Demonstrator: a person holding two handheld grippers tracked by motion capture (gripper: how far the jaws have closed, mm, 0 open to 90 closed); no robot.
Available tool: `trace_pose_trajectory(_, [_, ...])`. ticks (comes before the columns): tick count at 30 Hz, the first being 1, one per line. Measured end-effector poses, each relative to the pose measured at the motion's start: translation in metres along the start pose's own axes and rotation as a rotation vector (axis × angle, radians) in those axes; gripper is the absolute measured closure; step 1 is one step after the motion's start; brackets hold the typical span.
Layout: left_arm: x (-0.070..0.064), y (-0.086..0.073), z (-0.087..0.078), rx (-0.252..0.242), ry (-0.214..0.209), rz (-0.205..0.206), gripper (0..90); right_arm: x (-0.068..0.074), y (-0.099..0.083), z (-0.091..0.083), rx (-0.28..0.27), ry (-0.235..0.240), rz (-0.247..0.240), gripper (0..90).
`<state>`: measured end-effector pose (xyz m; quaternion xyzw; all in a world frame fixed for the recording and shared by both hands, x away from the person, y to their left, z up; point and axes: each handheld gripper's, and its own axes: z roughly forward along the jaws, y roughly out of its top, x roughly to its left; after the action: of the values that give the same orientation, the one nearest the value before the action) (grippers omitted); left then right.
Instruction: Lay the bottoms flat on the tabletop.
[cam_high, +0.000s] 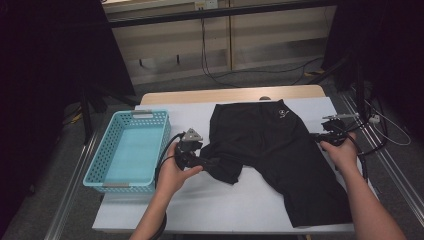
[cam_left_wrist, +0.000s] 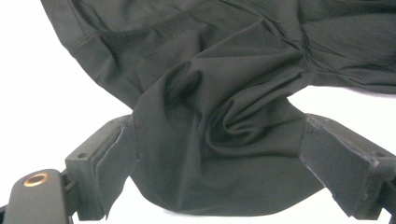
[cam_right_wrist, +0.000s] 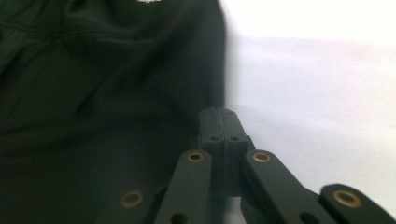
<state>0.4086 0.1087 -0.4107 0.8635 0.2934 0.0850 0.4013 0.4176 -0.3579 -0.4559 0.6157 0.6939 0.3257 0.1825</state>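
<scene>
The high view looks forward and down over the whole table (cam_high: 200, 210); both gripper views sit low and close, facing the black shorts (cam_left_wrist: 210, 140), which all three views share.

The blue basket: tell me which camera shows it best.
The high view: the whole blue perforated basket sits at the table's left edge, beside the black shorts. The left and right gripper views face the shorts and white table cover.

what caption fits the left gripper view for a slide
Left gripper with open fingers around a bunched fold of the black shorts on the white table cover.
</scene>
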Motion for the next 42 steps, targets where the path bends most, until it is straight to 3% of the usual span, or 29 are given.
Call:
trace_pose_trajectory(4, [0.001, -0.001, -0.003, -0.004, 0.002, -0.003, 12.0, -0.011, -0.001, -0.002, -0.016, -0.026, 0.054, 90.0])
trace_pose_trajectory(7, [0.002, -0.002, -0.004, -0.005, 0.010, -0.005, 12.0, -0.016, -0.001, -0.003, -0.025, -0.058, 0.058, 90.0])
trace_pose_trajectory(9, [0.002, -0.002, -0.005, -0.004, 0.014, -0.003, 12.0, -0.020, -0.003, -0.003, -0.036, -0.040, 0.093, 90.0])
trace_pose_trajectory(11, [0.001, -0.003, -0.005, -0.006, 0.011, -0.003, 12.0, -0.021, -0.003, -0.003, -0.040, -0.048, 0.089, 90.0])
trace_pose_trajectory(13, [0.000, -0.005, -0.006, 0.000, 0.014, -0.002, 12.0, -0.020, -0.004, -0.004, -0.040, -0.043, 0.086, 84.5])
trace_pose_trajectory(16, [-0.001, -0.006, -0.007, 0.000, 0.017, -0.006, 12.0, -0.019, -0.003, -0.008, -0.037, -0.087, 0.058, 75.1])
trace_pose_trajectory(20, [-0.003, -0.008, -0.007, 0.006, 0.018, 0.002, 12.0, -0.014, -0.003, -0.016, -0.047, -0.073, 0.035, 65.4])
trace_pose_trajectory(26, [-0.004, -0.007, -0.004, 0.010, 0.012, 0.007, 11.9, 0.019, -0.004, -0.025, -0.044, 0.010, -0.018, 45.6])
trace_pose_trajectory(30, [-0.005, -0.006, -0.003, 0.009, 0.008, -0.001, 11.8, 0.048, -0.009, -0.030, -0.060, 0.040, -0.097, 36.7])
trace_pose_trajectory(38, [-0.004, -0.009, -0.009, 0.005, 0.033, 0.007, 11.3, 0.105, -0.023, -0.029, -0.059, 0.154, -0.192, 27.6])
trace_pose_trajectory(42, [-0.003, -0.010, -0.012, 0.005, 0.041, 0.005, 11.0, 0.134, -0.026, -0.027, -0.050, 0.191, -0.278, 26.9])
